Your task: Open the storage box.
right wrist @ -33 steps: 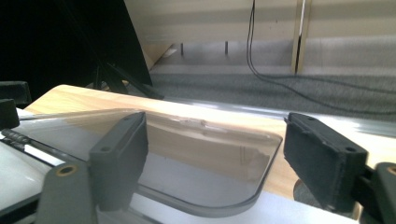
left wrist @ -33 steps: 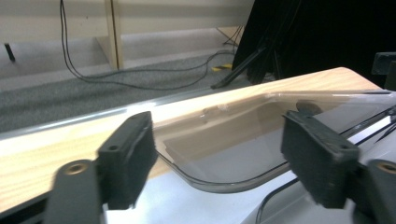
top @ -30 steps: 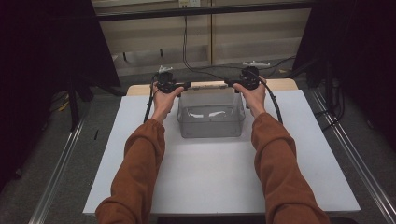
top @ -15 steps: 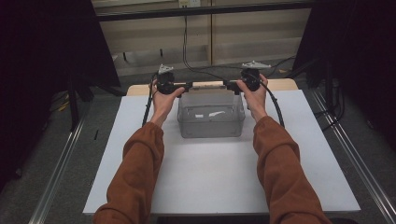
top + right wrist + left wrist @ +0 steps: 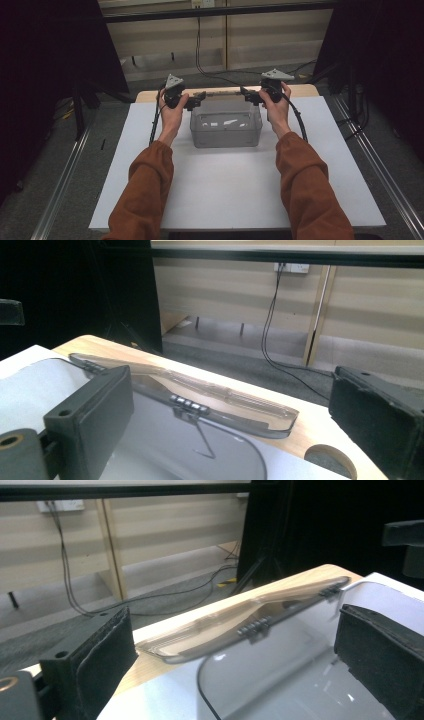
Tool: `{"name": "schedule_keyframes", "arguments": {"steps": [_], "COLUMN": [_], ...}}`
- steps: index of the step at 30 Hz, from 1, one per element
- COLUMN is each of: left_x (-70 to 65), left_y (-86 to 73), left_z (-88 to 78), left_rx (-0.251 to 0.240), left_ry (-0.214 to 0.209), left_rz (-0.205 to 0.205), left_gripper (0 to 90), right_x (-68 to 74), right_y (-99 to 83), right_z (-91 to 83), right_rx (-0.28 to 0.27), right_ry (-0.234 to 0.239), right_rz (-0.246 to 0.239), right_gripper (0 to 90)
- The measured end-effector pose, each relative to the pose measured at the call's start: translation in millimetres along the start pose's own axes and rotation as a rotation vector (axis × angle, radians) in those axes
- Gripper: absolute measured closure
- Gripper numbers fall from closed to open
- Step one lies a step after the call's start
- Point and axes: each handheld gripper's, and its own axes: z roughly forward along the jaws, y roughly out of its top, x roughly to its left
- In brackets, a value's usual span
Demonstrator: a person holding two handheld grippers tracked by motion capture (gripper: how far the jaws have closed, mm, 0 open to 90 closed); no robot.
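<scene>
The clear box (image 5: 226, 129) sits on the white desk (image 5: 230, 190), its lid (image 5: 250, 617) flipped back flat behind it so the box stays open; the left gripper (image 5: 196, 99) and right gripper (image 5: 246, 95) have just been opening their jaws, nothing between them; the lid lies just ahead of both; a hole (image 5: 330, 459) in the wood and wall cables (image 5: 200, 55) stay clear.

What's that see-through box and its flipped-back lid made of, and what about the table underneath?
The box looks like clear, slightly smoky plastic: you see the white surface through its walls, and glossy highlights show. Its lid, lying open behind it, seems the same glossy transparent plastic, with small dark hinges. The table looks like pale wood, judging by its light grain, under a matte white sheet, perhaps paper or board.
</scene>
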Motion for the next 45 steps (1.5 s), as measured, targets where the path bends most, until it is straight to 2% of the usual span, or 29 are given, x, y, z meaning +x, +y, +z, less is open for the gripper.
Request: {"name": "schedule_keyframes", "arguments": {"steps": [1, 4, 5, 6, 10, 13, 14, 18, 20, 21, 24, 26, 29, 34, 35, 38, 39, 44, 45], "left_x": [-2.8, -4.8, -6.5, -7.5, -10.4, -14.4, -14.4, -17.2, -18.8, -21.5, -24.3, -28.1, -31.8, -35.6, -36.6, -37.1, -39.0, -40.3, -42.2], "left_y": [-2.1, -3.5, -4.8, -5.3, -6.7, -7.4, -7.4, -9.0, -10.3, -12.0, -13.9, -17.8, -22.4, -30.7, -35.0, -39.7, -45.4, -53.7, -57.5], "left_z": [-6.2, -10.4, -16.1, -18.3, -27.2, -37.3, -37.3, -45.0, -48.8, -52.9, -56.5, -64.6, -73.6, -86.8, -93.5, -99.9, -106.2, -116.2, -123.4], "left_rx": [-0.002, -0.003, -0.019, -0.027, -0.034, -0.057, -0.057, -0.077, -0.083, -0.086, -0.092, -0.101, -0.106, -0.117, -0.119, -0.124, -0.120, -0.121, -0.120], "left_ry": [0.002, 0.014, 0.021, 0.019, 0.025, 0.035, 0.035, 0.050, 0.054, 0.062, 0.057, 0.044, 0.032, 0.018, 0.012, 0.013, 0.018, 0.005, 0.032], "left_rz": [0.014, 0.015, 0.011, 0.002, 0.008, 0.014, 0.014, 0.011, 0.016, 0.032, 0.029, 0.027, 0.043, 0.030, 0.018, 0.027, 0.010, -0.004, 0.006], "left_gripper": [3.0, 3.2, 3.0, 2.9, 3.1, 3.1, 3.1, 3.0, 3.0, 2.8, 2.8, 2.8, 2.8, 2.7, 2.6, 2.1, 2.1, 2.1, 2.1], "right_x": [1.6, 4.5, 8.1, 9.7, 12.8, 14.8, 14.8, 16.2, 17.0, 19.4, 21.3, 23.6, 25.8, 26.6, 27.0, 27.6, 29.1, 31.5, 32.4], "right_y": [0.0, -0.7, -2.4, -3.6, -7.7, -10.5, -10.5, -11.2, -11.4, -12.2, -13.1, -17.1, -23.4, -34.7, -37.5, -42.9, -47.7, -57.9, -60.0], "right_z": [-2.7, -6.2, -10.8, -13.0, -20.0, -33.2, -33.2, -51.3, -54.6, -62.3, -69.1, -78.9, -88.3, -103.0, -106.5, -113.3, -120.6, -137.2, -140.7], "right_rx": [-0.001, -0.009, -0.021, -0.029, -0.039, -0.052, -0.052, -0.075, -0.075, -0.083, -0.092, -0.105, -0.105, -0.098, -0.094, -0.095, -0.099, -0.107, -0.109], "right_ry": [0.004, 0.004, 0.005, 0.007, 0.004, -0.005, -0.005, -0.013, -0.017, -0.012, -0.011, -0.013, -0.026, -0.052, -0.058, -0.068, -0.074, -0.093, -0.099], "right_rz": [-0.002, -0.005, -0.005, -0.009, -0.013, -0.023, -0.023, -0.021, -0.031, -0.039, -0.047, -0.056, -0.068, -0.090, -0.088, -0.101, -0.095, -0.111, -0.107], "right_gripper": [3.6, 3.5, 3.4, 2.9, 2.4, 2.3, 2.3, 2.1, 2.1, 2.0, 2.0, 1.6, 1.6, 1.3, 1.3, 1.3, 1.2, 1.2, 1.0]}}
